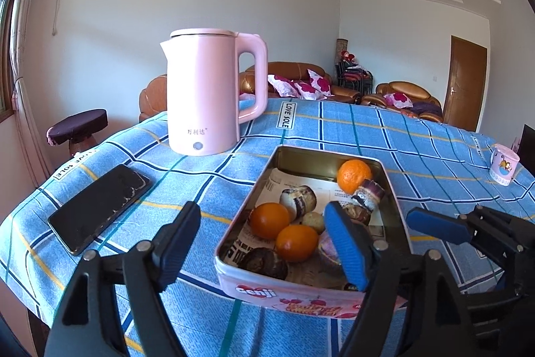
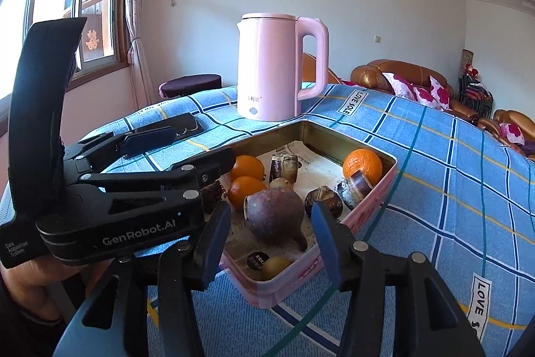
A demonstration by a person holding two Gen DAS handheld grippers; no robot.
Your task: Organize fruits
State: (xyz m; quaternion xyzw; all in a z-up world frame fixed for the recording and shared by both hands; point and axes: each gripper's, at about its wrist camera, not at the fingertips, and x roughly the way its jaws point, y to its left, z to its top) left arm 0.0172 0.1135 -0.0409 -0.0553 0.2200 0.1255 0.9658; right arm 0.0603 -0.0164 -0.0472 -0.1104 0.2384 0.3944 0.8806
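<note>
1. Above the near end of the tin [image 1: 388,189]: left gripper [image 1: 264,243] with jaws released and empty, right gripper [image 2: 271,243] released too, astride the brown fruit [image 2: 272,216] but not pressing it.
2. Inside the tin: three oranges [image 1: 353,175], dark fruits, newspaper lining.
3. Likely risks: rolling the round fruit, nudging the tin, bumping the other gripper.
4. Behind the tin: pink kettle [image 1: 204,96] on blue checked cloth [image 1: 434,156]; left of it, a phone [image 1: 100,206]; beyond, sofas.

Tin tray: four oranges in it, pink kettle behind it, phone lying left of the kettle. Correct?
Not quite. The tin tray holds three oranges, not four: two close together near the front and one at the far corner, as the left wrist view shows. The rest stands: the pink kettle is behind the tray and the phone lies left of the kettle.
</note>
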